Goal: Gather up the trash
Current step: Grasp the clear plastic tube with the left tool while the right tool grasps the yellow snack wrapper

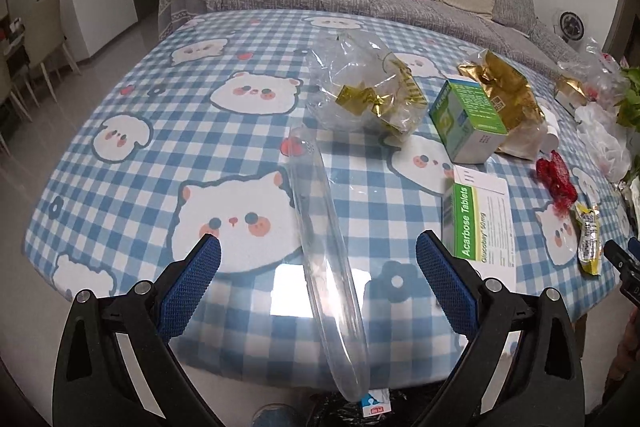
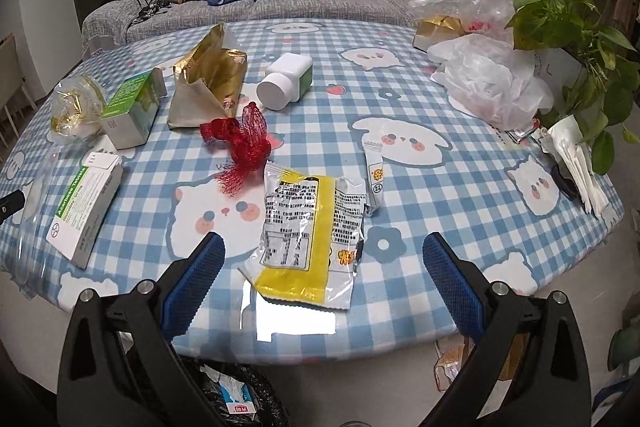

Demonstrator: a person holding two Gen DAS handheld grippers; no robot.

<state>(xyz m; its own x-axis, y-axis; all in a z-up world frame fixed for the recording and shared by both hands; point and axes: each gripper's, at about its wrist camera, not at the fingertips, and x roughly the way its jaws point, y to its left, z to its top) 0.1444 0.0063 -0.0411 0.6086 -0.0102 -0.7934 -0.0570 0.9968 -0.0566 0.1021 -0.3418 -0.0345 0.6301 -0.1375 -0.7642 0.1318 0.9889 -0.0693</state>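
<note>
My left gripper is open over the near table edge. A long clear plastic sleeve lies between its blue fingers, touching neither, with its near end past the edge. Beyond it sit a clear bag with gold wrappers, a green box, a gold foil bag and an Acarbose Tablets box. My right gripper is also open, above a yellow and silver wrapper that lies flat between its fingers. A small sachet, red mesh and a white bottle lie further in.
A bin with a black liner stands below the table's near edge, with trash in it. White plastic bags, a potted plant and paper napkins crowd the right side. A grey sofa stands behind the checked tablecloth.
</note>
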